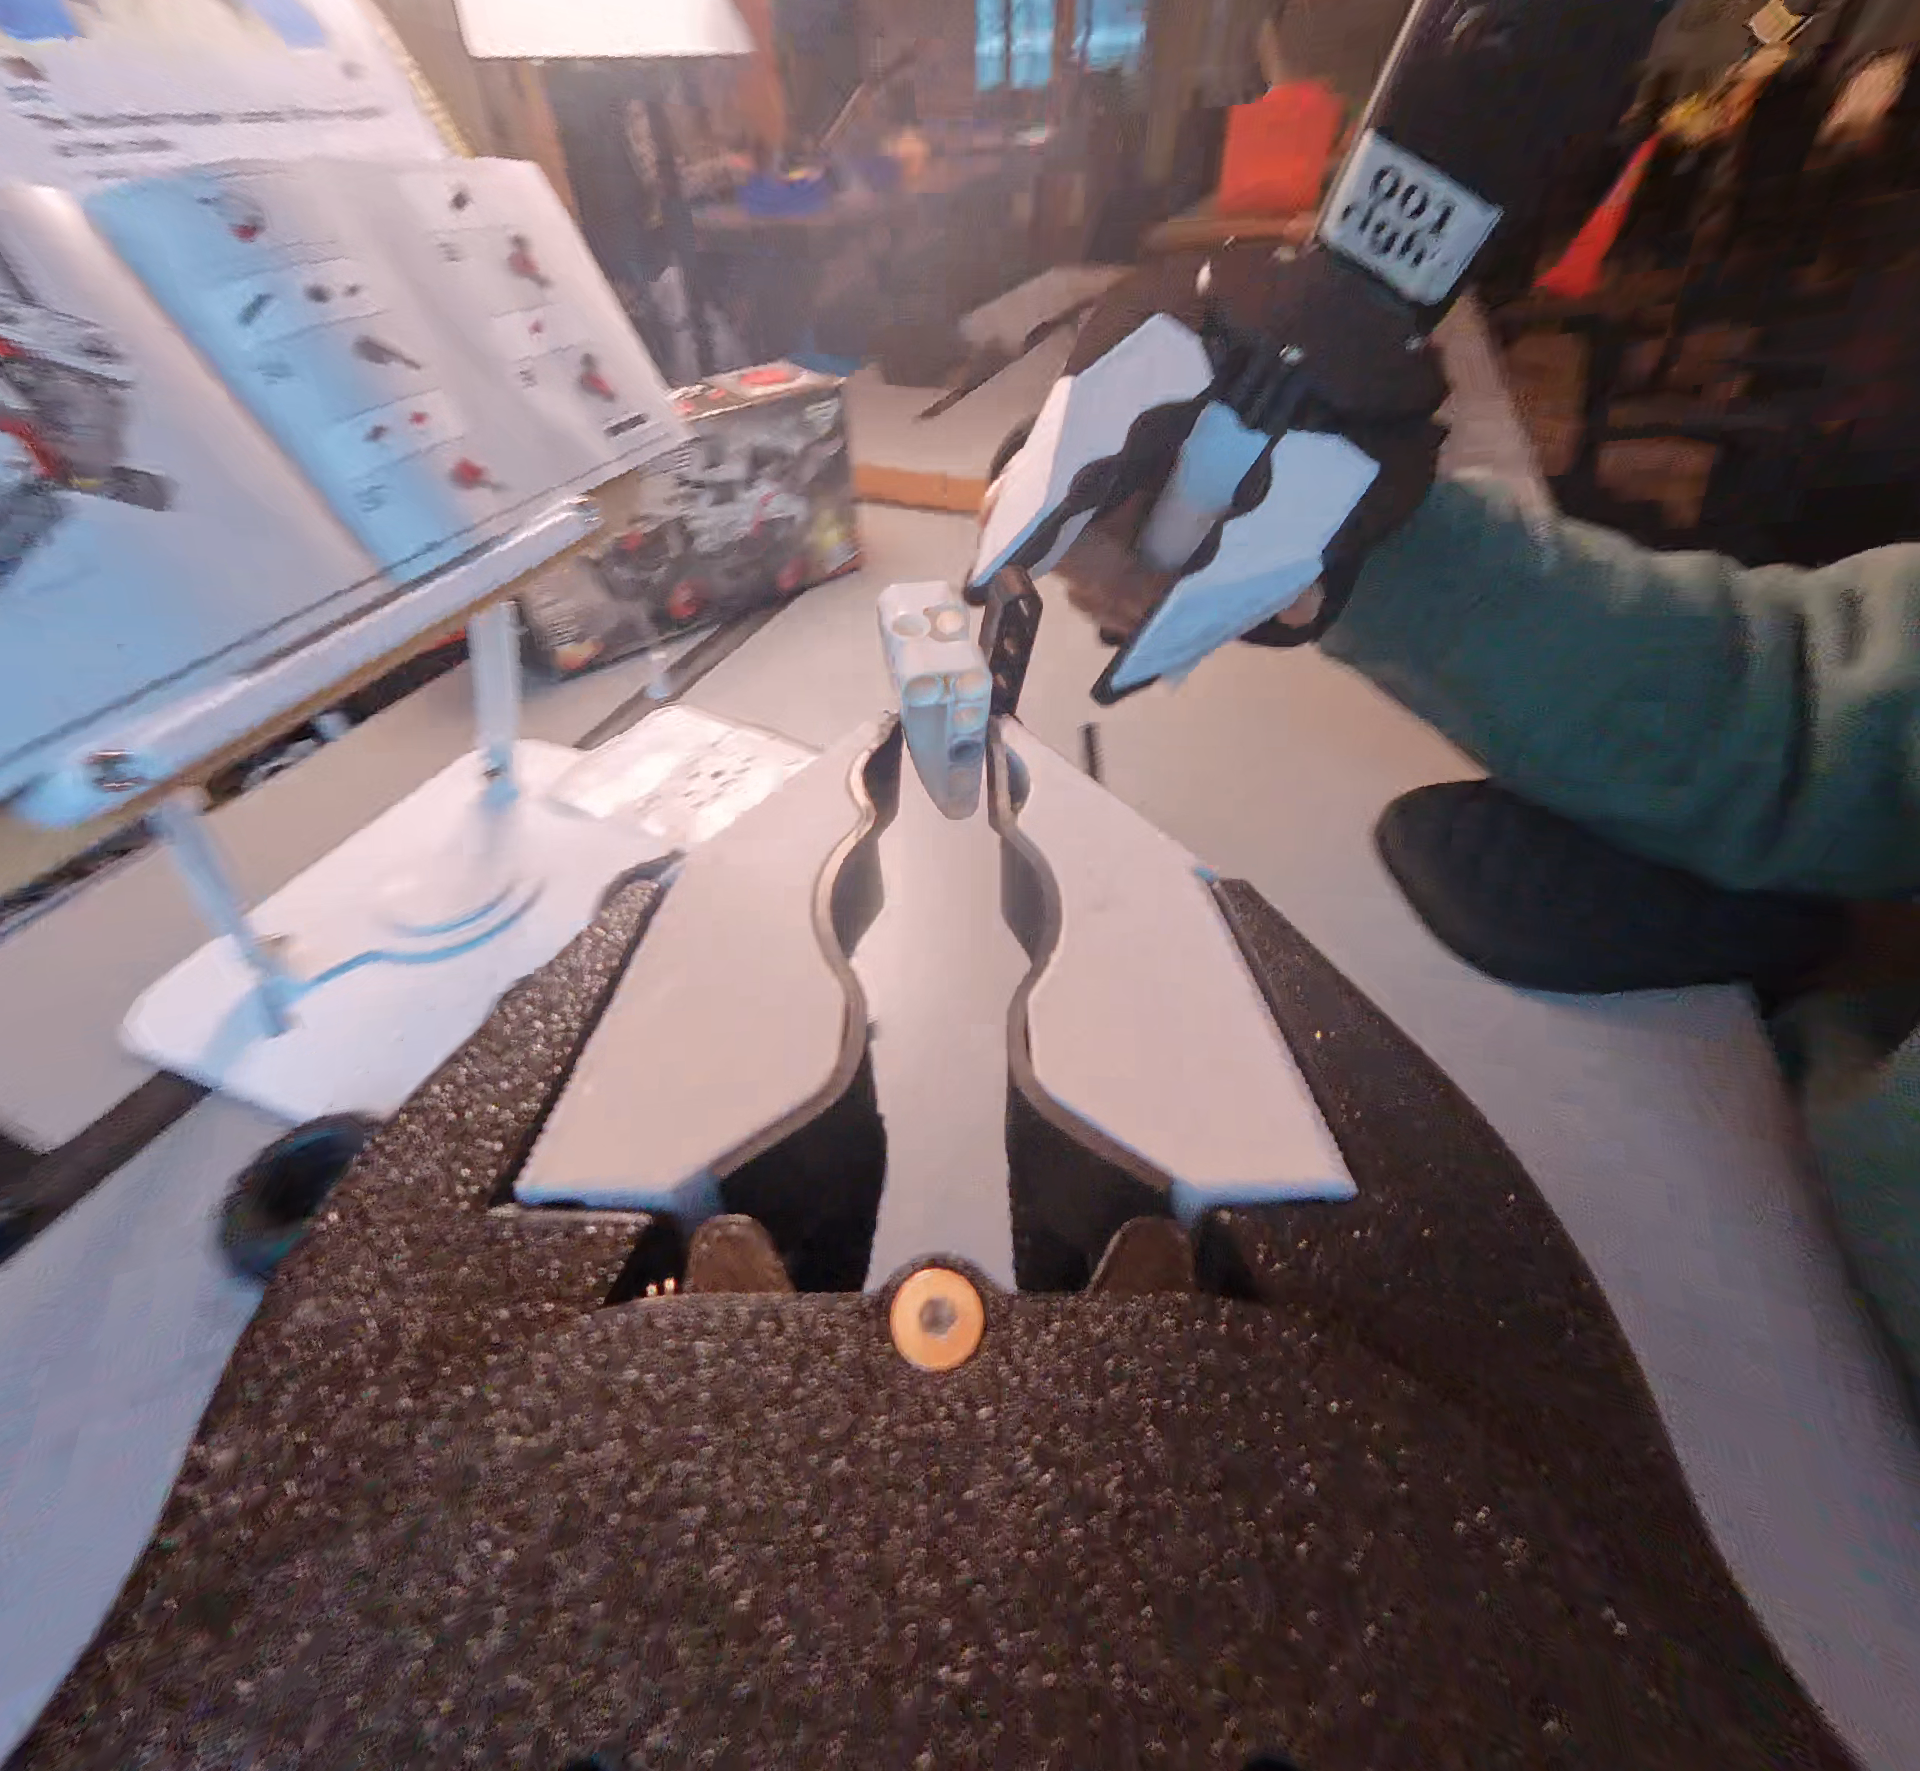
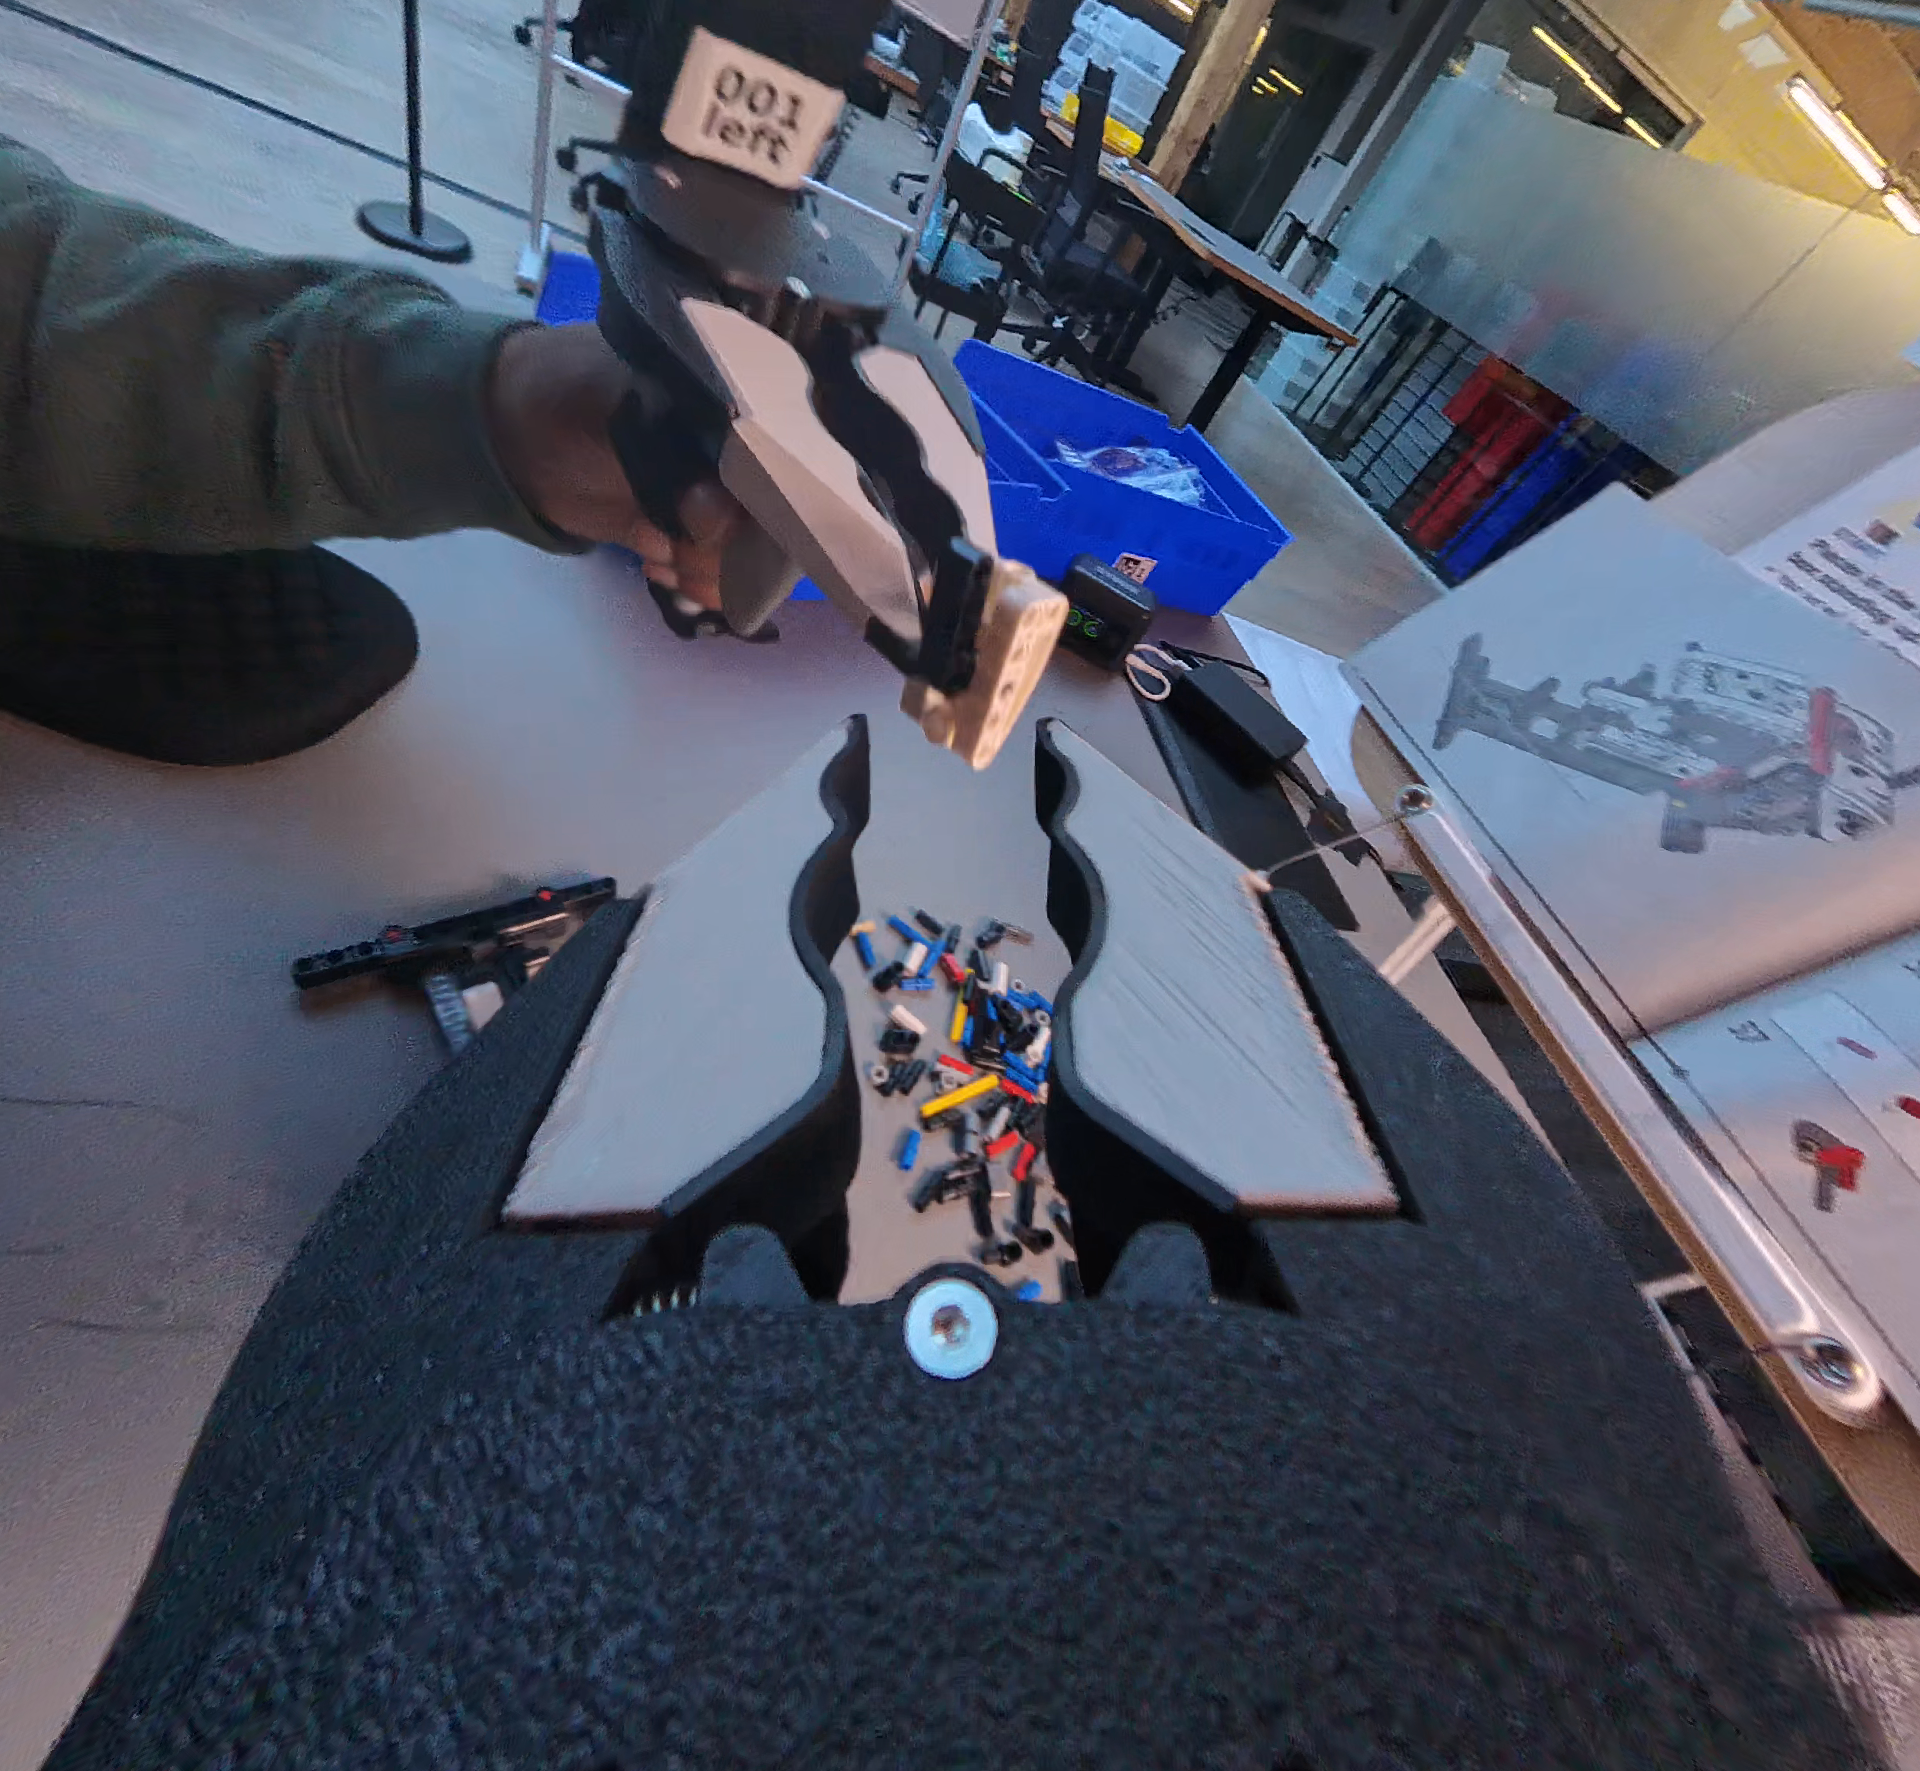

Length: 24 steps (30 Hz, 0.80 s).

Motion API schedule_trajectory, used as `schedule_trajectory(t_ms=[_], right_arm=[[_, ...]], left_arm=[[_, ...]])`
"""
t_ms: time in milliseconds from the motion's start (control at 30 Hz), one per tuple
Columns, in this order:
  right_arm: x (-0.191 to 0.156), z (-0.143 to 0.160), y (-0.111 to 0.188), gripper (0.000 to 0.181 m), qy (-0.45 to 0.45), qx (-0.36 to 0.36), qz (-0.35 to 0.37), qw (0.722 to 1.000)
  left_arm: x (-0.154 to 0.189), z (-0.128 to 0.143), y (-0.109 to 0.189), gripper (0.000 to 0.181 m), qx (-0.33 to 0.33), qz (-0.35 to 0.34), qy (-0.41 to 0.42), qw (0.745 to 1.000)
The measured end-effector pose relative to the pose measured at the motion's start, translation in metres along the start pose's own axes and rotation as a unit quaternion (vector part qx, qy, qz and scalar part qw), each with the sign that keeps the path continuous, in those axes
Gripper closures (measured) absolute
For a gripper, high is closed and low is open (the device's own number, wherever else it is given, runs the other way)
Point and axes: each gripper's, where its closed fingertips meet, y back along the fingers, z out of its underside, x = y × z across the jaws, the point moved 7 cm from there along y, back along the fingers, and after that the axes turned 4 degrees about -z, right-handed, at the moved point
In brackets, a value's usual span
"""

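Observation:
My left gripper [image 1: 940,750] is shut on a white holed building piece [image 1: 940,682] with a black holed piece [image 1: 1010,641] on its right side, held above the table. My right gripper [image 1: 1039,641] is open just beyond it, one fingertip [image 1: 982,583] close to the top of the black piece. In the right wrist view my right gripper [image 2: 951,745] is open and empty. The left gripper [image 2: 925,651] holds the white piece [image 2: 1003,677] and the black piece [image 2: 961,615] just ahead of the right gripper's tips.
A pile of small coloured pins [image 2: 966,1067] lies on the table under the right gripper. A black beam assembly [image 2: 457,932] lies to the left. There is a blue bin [image 2: 1112,485], an instruction booklet on a stand [image 2: 1662,734] [image 1: 312,319], and a printed box [image 1: 717,516]. My left and right fingertips are right by each other.

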Motion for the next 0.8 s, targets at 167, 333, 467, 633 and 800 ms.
schedule_trajectory(t_ms=[167,333,467,633,800], right_arm=[[-0.034,0.003,-0.006,0.146,0.023,-0.011,0.033,0.999],[-0.051,0.024,0.002,0.153,0.031,-0.007,0.102,0.994],[-0.047,0.028,0.013,0.167,0.071,-0.006,0.173,0.982],[-0.057,0.031,0.007,0.170,0.117,-0.023,0.173,0.978],[-0.056,0.037,0.005,0.173,0.089,-0.020,0.168,0.982]], left_arm=[[0.023,0.029,-0.013,0.166,0.050,0.131,0.139,0.980],[0.028,0.048,-0.024,0.166,0.044,0.153,0.161,0.974],[0.025,0.053,-0.028,0.169,0.052,0.142,0.196,0.969],[0.023,0.059,-0.029,0.181,0.033,0.118,0.176,0.977],[0.025,0.062,-0.031,0.181,0.028,0.119,0.167,0.978]])
